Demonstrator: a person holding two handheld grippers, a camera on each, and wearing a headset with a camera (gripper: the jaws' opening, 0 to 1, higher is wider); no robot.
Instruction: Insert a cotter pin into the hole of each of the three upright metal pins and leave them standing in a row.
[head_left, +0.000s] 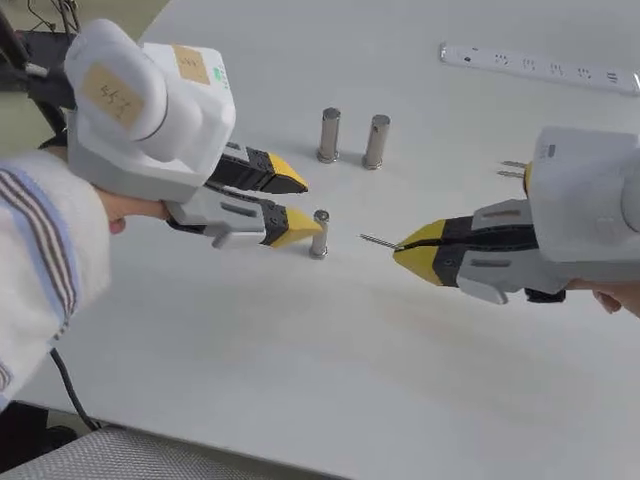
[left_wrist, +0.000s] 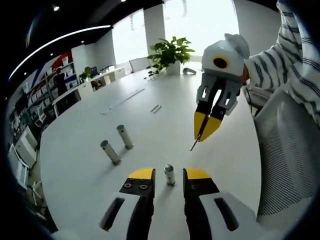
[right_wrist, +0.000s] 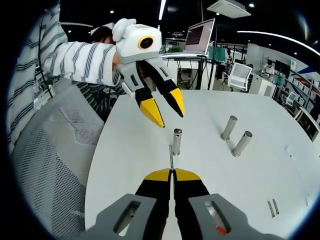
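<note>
Bracketing the near metal pin (head_left: 319, 233), the left gripper (head_left: 305, 205) has its jaws spread, one yellow tip on either side of the pin. The left gripper view shows a sliver of table on both sides of the pin, so no contact can be made out. In the head view the nearer tip sits just beside it. The pin stands upright on the white table (head_left: 300, 380). Striped sleeve (head_left: 35, 235) behind the left gripper's body.

Beyond the left gripper's tips, farther out: two far metal pins (head_left: 329, 135), both upright, side by side, near each other but not touching, well apart from both grippers.

Ahead of the right gripper's tips: cotter pin (head_left: 378, 240), thin, roughly level, sticking forward out of the right gripper (head_left: 400, 248). Right gripper jaws pressed together, pinching the cotter pin at its rear end. Its free end points at the near metal pin, close to it, with a gap visible in the head view; not yet in the pin.

On the far side of the right gripper's body: spare cotter pins (head_left: 513, 168) lying flat on the table. Farther out again: power strip (head_left: 540, 68), lying flat
</note>
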